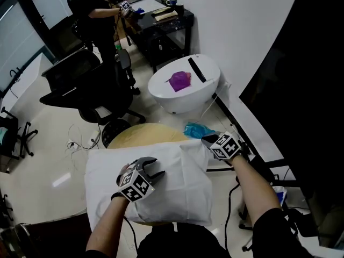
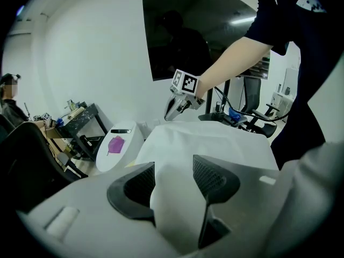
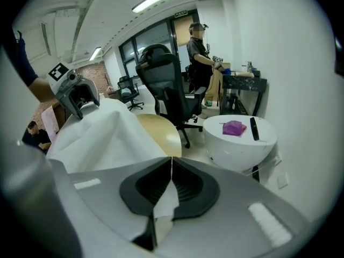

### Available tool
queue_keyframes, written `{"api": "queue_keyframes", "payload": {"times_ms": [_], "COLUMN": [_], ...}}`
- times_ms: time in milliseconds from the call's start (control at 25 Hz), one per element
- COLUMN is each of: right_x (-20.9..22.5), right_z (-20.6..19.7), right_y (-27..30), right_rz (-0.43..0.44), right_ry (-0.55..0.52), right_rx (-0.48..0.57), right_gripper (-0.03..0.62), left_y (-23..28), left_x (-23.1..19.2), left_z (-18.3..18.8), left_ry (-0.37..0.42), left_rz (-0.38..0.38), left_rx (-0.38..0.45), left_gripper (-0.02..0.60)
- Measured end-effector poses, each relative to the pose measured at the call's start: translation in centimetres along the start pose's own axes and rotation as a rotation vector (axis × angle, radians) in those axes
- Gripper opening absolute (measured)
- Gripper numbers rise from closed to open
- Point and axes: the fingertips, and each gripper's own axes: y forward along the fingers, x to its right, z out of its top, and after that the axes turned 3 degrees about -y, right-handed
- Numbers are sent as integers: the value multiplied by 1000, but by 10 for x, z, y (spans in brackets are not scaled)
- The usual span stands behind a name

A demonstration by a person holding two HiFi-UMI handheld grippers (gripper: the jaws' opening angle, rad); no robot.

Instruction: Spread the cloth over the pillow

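- Cloth (image 1: 177,168): white, lay draped over the pillow on the counter and reached to the counter's far right edge.
- Pillow (image 1: 161,214): white, sat on the near half of the counter. Its outline could not be told from the cloth over it.
- Counter (image 1: 140,133): round, with a pale wooden top that showed bare along its far edge.
- Left tongs (image 2: 173,183): stood part-way apart near the middle of the pillow, clamped on a raised fold of cloth that filled the gap between the pads.
- Right tongs (image 3: 171,181): were pressed together on a thin corner of the cloth at the far right.
- Side table (image 1: 161,93): white and round, stood beyond the counter and carried a purple bag (image 1: 180,81) and a black bar (image 1: 196,70).
- Office chair (image 1: 86,90): black, stood to the far left.
- Person (image 1: 88,9): stood at a dark desk (image 1: 161,23).
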Motion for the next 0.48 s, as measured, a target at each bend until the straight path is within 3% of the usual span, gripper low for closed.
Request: {"api": "queue_keyframes", "payload": {"times_ms": [480], "right_x": [40], "right_z": [27], "right_y": [28], "right_rz": [-121], "right_ry": [-134], "right_rx": [-63], "right_gripper": [11], "left_y": [5], "left_x": [6], "left_z": [6], "left_ry": [4], "left_rz": [6], "left_rx": [2], "left_gripper": [212]}}
